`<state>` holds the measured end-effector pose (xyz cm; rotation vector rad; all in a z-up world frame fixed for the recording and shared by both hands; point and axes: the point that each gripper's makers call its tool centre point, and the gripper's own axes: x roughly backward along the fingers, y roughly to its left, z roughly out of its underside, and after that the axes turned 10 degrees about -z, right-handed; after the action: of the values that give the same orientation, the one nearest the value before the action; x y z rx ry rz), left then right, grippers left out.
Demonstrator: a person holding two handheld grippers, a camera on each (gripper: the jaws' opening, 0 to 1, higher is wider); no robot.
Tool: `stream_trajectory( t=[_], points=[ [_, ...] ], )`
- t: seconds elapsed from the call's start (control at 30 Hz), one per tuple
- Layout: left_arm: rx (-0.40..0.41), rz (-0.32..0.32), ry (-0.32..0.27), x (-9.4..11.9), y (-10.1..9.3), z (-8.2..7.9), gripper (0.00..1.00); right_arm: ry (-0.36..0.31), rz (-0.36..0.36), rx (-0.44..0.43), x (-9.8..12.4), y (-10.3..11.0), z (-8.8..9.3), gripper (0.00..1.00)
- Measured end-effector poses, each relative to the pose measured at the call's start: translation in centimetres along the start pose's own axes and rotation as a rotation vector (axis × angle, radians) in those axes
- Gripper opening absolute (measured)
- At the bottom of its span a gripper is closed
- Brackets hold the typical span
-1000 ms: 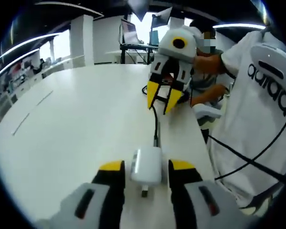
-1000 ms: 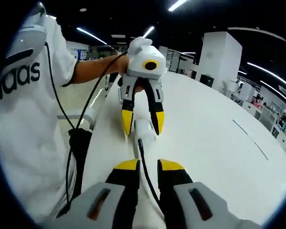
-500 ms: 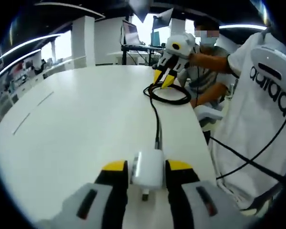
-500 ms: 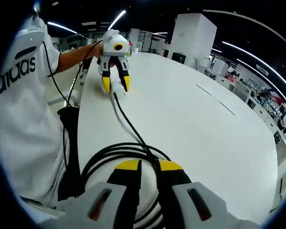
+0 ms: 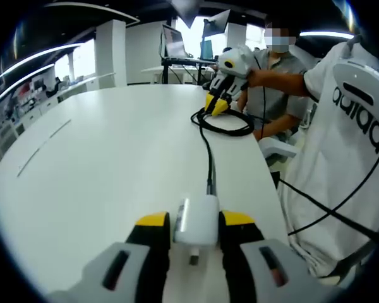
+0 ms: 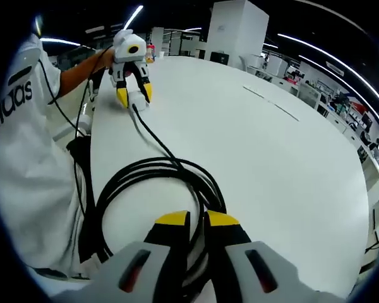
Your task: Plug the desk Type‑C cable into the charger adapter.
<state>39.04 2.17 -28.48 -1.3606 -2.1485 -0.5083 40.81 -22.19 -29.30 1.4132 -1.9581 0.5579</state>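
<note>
A white charger adapter [image 5: 196,214] lies on the white table, and my left gripper [image 5: 196,221] is shut on it, one yellow-tipped jaw against each side. The black Type-C cable [image 5: 208,151] has its plug at the adapter's far end and runs away to a loose coil [image 5: 225,124]. My right gripper [image 5: 216,106] stands over that coil at the far end. In the right gripper view the coil [image 6: 148,183] lies in front of my right gripper [image 6: 197,219], whose jaws are shut on a strand of the cable. Far off, my left gripper [image 6: 131,95] holds the adapter [image 6: 134,98].
The table's near edge [image 5: 268,183] runs beside a person in a white printed shirt [image 5: 347,145]. Another person [image 5: 275,76] sits beyond the coil. Thin black leads [image 5: 328,214] hang off the table's side. Monitors [image 5: 174,44] stand far behind the broad table top [image 5: 101,158].
My right gripper has drawn back along the cable from the adapter to the coil. My left jaws have closed from open around the adapter to pressed against it.
</note>
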Motion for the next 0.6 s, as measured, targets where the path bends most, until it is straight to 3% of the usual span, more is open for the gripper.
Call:
stream_trajectory(
  t=[0.17,0.37,0.6],
  points=[
    [0.005,0.01,-0.004,-0.2,-0.03,0.0,0.29,0.023,0.009,-0.037,-0.04,-0.39,0.14,0.04],
    [0.005,0.023,-0.006,-0.22,-0.18,-0.03,0.27,0.081,0.028,-0.022,-0.26,-0.31,0.28,0.03],
    [0.017,0.015,-0.008,-0.19,0.21,-0.14,0.27,0.091,0.031,-0.032,-0.08,-0.35,0.17,0.02]
  ],
)
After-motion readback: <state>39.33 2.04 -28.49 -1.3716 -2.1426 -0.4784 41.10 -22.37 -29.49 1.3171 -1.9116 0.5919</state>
